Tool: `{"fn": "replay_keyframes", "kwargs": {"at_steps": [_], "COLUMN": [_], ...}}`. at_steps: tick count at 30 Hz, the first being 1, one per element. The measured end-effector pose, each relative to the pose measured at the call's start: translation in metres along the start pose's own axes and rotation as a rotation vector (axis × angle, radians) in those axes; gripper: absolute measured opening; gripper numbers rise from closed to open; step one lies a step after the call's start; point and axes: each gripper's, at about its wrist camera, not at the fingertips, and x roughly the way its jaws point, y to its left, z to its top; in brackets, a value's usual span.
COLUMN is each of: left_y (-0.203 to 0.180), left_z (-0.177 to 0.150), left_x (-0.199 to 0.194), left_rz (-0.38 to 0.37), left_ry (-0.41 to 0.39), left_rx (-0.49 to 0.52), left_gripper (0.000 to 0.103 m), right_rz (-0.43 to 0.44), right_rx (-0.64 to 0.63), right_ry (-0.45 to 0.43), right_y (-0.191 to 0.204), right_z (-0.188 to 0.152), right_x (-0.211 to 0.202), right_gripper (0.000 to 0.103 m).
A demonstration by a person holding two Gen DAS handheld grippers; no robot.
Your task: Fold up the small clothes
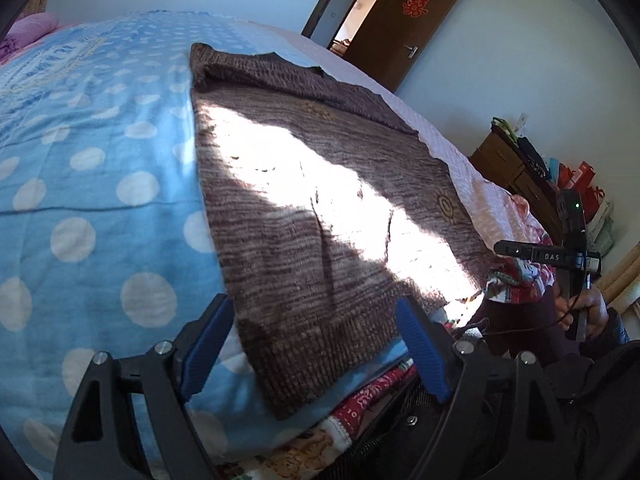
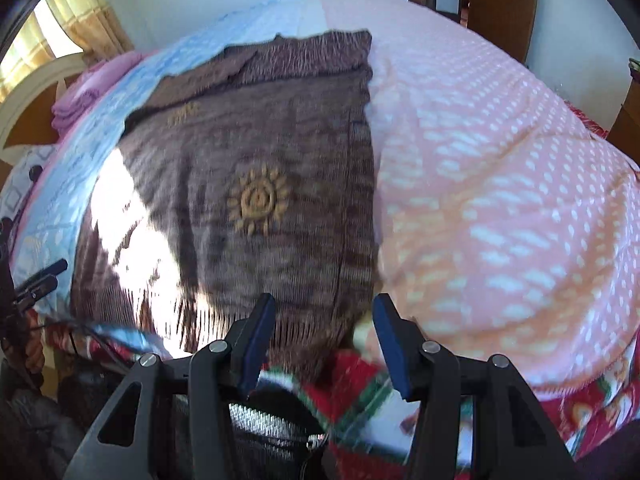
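A brown knitted garment (image 2: 248, 184) lies flat on the bed, bearing a yellow sun motif (image 2: 259, 200) near its centre; a sunlit patch falls on its left part. It rests across a blue dotted cover (image 2: 80, 128) and a pink dotted cover (image 2: 500, 184). The right gripper (image 2: 324, 340) hangs over the garment's near hem — jaws apart, blue pads (image 2: 262, 340) clear of the knit, nothing gripped. Frame is blurred.

Brown knit sweater (image 2: 256, 200) (sun motif) flat on bed, seemingly part-folded.
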Motion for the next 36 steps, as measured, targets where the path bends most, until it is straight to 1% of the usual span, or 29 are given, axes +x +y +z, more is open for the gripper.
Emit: {"fn": "replay_keyframes", "kwargs": {"at_steps": [2, 3, 5, 7, 9, 10, 12, 15, 17, 19, 20, 21, 22, 23, 24, 25, 27, 29, 30, 31, 35, 36], "left_y": [-0.001, -0.001, -0.004, -0.009, -0.012, -0.01, -0.002, 0.009, 0.014, 0.012, 0.01, 0.007, 0.004, 0.003, 0.005, 0.008, 0.01, 0.007, 0.005, 0.005, 0.013, 0.016], "left_z": [-0.004, -0.007, -0.015, -0.02, -0.023, -0.025, -0.025, -0.026, -0.025, -0.025, -0.025, -0.026, -0.027, -0.028, -0.03, -0.032, -0.034, -0.03, -0.028, -0.023, 0.009, 0.021], "left_x": [0.002, 0.003, 0.005, 0.007, 0.004, 0.002, -0.001, -0.007, -0.002, 0.001, 0.001, 0.002, 0.004, 0.009, 0.014, 0.018, 0.017, 0.011, 0.007, 0.003, -0.008, -0.009], "left_rz": [-0.027, -0.035, -0.034, 0.004, 0.026, 0.036, 0.051, 0.001, -0.013, -0.016, -0.015, -0.011, -0.004, 0.001, -0.003, -0.013, -0.032, -0.034, -0.031, -0.033, -0.062, -0.068], "left_ry": [0.02, 0.028, 0.044, 0.054, 0.054, 0.054, 0.053, 0.034, 0.036, 0.029, 0.027, 0.03, 0.039, 0.058, 0.082, 0.099, 0.084, 0.061, 0.04, 0.021, -0.05, -0.072], "left_rx": [-0.023, -0.033, -0.037, -0.012, 0.0, -0.008, -0.051, -0.115, -0.149, -0.153, -0.145, -0.13, -0.115, -0.111, -0.123, -0.144, -0.164, -0.143, -0.132, -0.13, -0.161, -0.17], "left_gripper": [0.086, 0.086, 0.084, 0.081, 0.08, 0.08, 0.08, 0.08, 0.08, 0.08, 0.077, 0.072, 0.053, 0.028, 0.015, 0.01, 0.01, 0.01, 0.01, 0.01, 0.01, 0.01], "right_rz": [-0.004, -0.023, -0.043, -0.04, -0.058, -0.056, -0.047, -0.039, -0.038, -0.053, -0.065, -0.072, -0.079, -0.072, -0.058, -0.036, 0.007, 0.074, 0.126, 0.16, 0.258, 0.285], "right_rx": [-0.023, -0.042, -0.062, -0.069, -0.091, -0.089, -0.075, -0.07, -0.07, -0.09, -0.115, -0.129, -0.137, -0.135, -0.129, -0.114, -0.072, -0.012, 0.027, 0.05, 0.107, 0.122], "right_ry": [0.034, 0.049, 0.072, 0.103, 0.118, 0.119, 0.124, 0.128, 0.122, 0.117, 0.117, 0.118, 0.12, 0.12, 0.118, 0.117, 0.114, 0.1, 0.08, 0.061, -0.013, -0.036], "right_y": [0.006, 0.009, 0.013, 0.015, 0.018, 0.018, 0.015, 0.014, 0.013, 0.016, 0.019, 0.02, 0.019, 0.018, 0.018, 0.015, 0.007, -0.005, -0.011, -0.015, -0.021, -0.023], "right_z": [-0.008, -0.012, -0.015, -0.018, -0.02, -0.021, -0.024, -0.025, -0.025, -0.024, -0.026, -0.026, -0.027, -0.027, -0.027, -0.026, -0.025, -0.02, -0.016, -0.012, 0.014, 0.027], "right_x": [0.004, 0.007, 0.012, 0.017, 0.018, 0.018, 0.017, 0.018, 0.018, 0.02, 0.02, 0.02, 0.021, 0.02, 0.019, 0.018, 0.015, 0.008, 0.001, -0.004, -0.02, -0.023], "right_gripper": [0.052, 0.052, 0.052, 0.049, 0.046, 0.045, 0.037, 0.036, 0.036, 0.036, 0.034, 0.023, 0.018, 0.015, 0.013, 0.012, 0.01, 0.009, 0.009, 0.009, 0.009, 0.009]}}
